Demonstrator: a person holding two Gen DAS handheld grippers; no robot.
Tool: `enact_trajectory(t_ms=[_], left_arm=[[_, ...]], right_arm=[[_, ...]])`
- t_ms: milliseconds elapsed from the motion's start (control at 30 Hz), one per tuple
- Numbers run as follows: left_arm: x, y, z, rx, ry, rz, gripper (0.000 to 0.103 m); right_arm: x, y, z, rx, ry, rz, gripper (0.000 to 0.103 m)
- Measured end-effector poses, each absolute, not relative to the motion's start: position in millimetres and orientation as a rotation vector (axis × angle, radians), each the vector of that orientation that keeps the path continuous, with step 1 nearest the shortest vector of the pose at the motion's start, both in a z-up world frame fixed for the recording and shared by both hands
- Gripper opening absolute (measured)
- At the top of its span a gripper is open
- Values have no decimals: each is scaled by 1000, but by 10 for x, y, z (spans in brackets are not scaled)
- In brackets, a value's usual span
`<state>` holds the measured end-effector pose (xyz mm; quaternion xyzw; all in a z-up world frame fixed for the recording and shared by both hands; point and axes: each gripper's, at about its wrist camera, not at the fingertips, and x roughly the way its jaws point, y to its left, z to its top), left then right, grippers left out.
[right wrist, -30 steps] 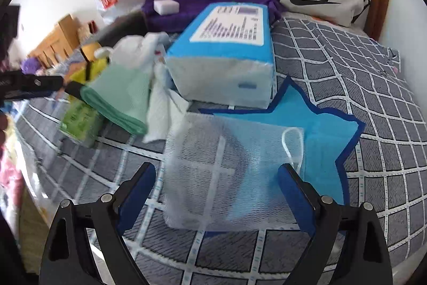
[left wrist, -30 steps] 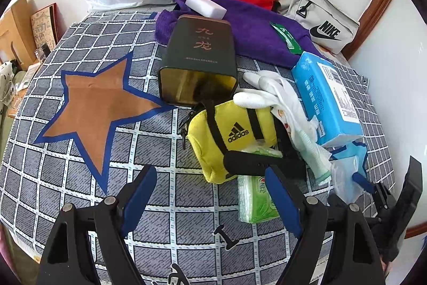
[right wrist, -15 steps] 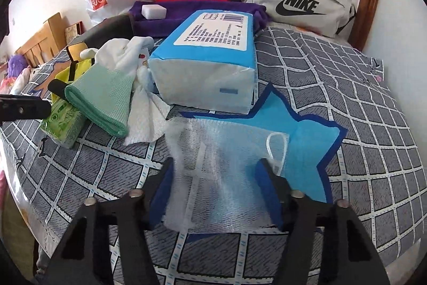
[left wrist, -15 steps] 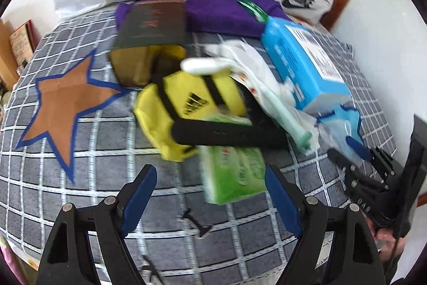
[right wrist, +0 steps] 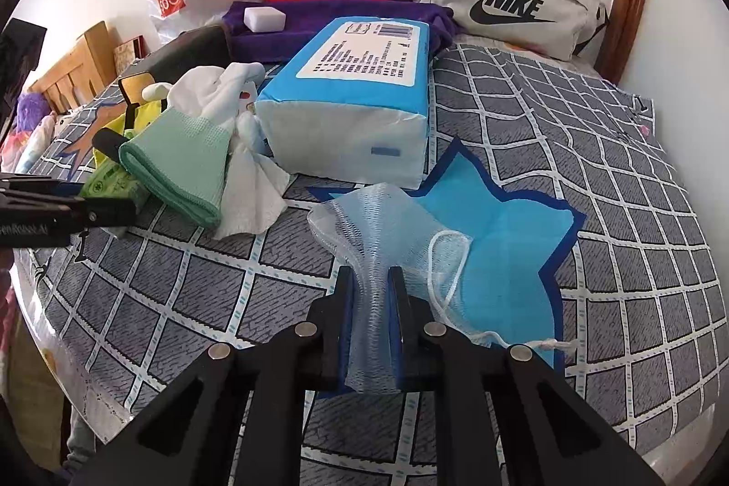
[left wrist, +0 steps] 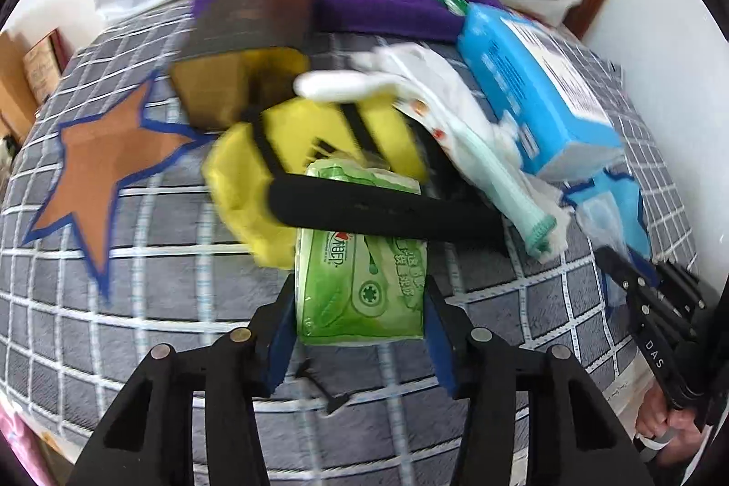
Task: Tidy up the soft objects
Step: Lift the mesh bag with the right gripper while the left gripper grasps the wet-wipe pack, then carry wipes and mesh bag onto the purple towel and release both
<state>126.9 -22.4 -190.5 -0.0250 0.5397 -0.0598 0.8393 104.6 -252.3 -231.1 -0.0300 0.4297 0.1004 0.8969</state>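
On the grey checked bedspread, the left gripper has just been closing and now has its blue pads pressed on both sides of the green tissue pack, whose far end runs under a black strap of the yellow pouch. Only this view shows the pack's face; from the right wrist just a green corner peeks out beside the mint-cuffed glove. Further right, the right gripper has also just been closing and pinches the white mesh bag narrow, bunching it over a blue star patch; its drawstring loops free. The left view catches this gripper only side-on, the bag a pale blur. The blue tissue packet lies behind.
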Motion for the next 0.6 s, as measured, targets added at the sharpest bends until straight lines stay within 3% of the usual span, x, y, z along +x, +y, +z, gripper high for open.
enact_trajectory(t_ms=[600], left_arm=[[1099,521,-1408,-182,1037,-21,47]], right_arm=[[937,-2502,-1807,12,846,240,11]])
